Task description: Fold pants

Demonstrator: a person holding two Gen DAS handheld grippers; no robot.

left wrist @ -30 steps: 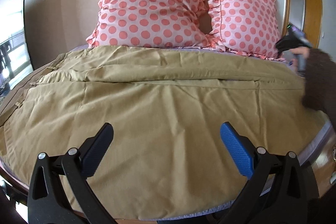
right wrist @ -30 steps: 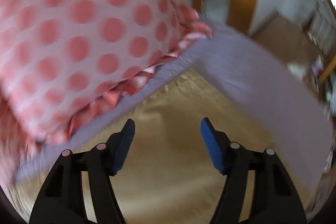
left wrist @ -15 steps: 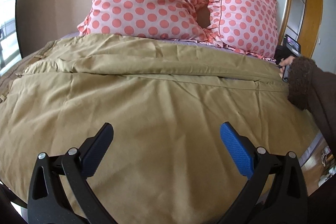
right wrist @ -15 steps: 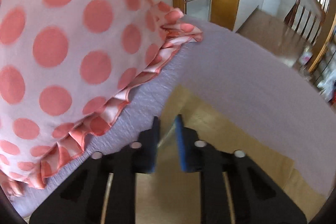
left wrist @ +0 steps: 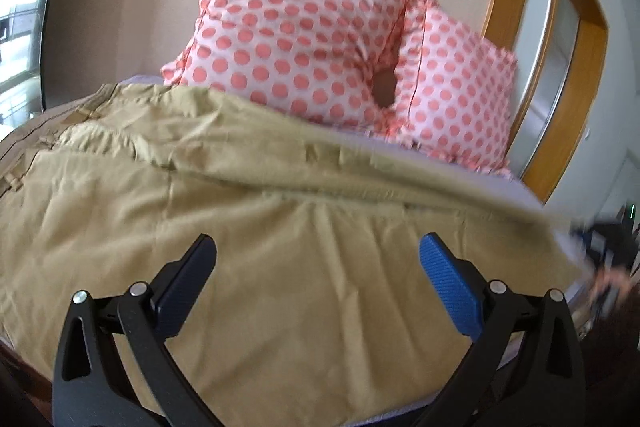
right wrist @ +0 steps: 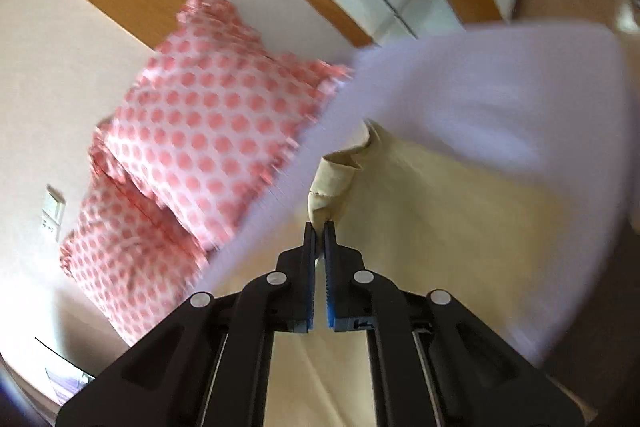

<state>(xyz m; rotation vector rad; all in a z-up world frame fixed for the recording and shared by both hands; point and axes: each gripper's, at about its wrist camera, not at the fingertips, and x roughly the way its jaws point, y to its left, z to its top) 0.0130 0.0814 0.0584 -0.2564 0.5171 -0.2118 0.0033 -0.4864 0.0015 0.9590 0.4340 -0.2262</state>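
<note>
Tan pants [left wrist: 248,239] lie spread across the bed, waistband at the left, legs running right. My left gripper [left wrist: 316,267] is open and empty, hovering over the near leg. My right gripper [right wrist: 319,227] is shut on the hem end of the far pant leg [right wrist: 332,183] and holds it lifted off the bed. In the left wrist view that far leg [left wrist: 440,183] rises in a blurred band toward the right, where the right gripper [left wrist: 604,239] shows as a dark blur.
Two pink polka-dot pillows [left wrist: 304,39] lean against the wall at the head of the bed. A lavender sheet [right wrist: 480,99] covers the mattress. A wooden door frame [left wrist: 576,67] stands at the right. A window [left wrist: 24,27] is at the left.
My right gripper closed on the far leg's hem and lifted it, swinging the view upward. The far leg now rises off the bed. My left gripper stayed open, its view tilted.
</note>
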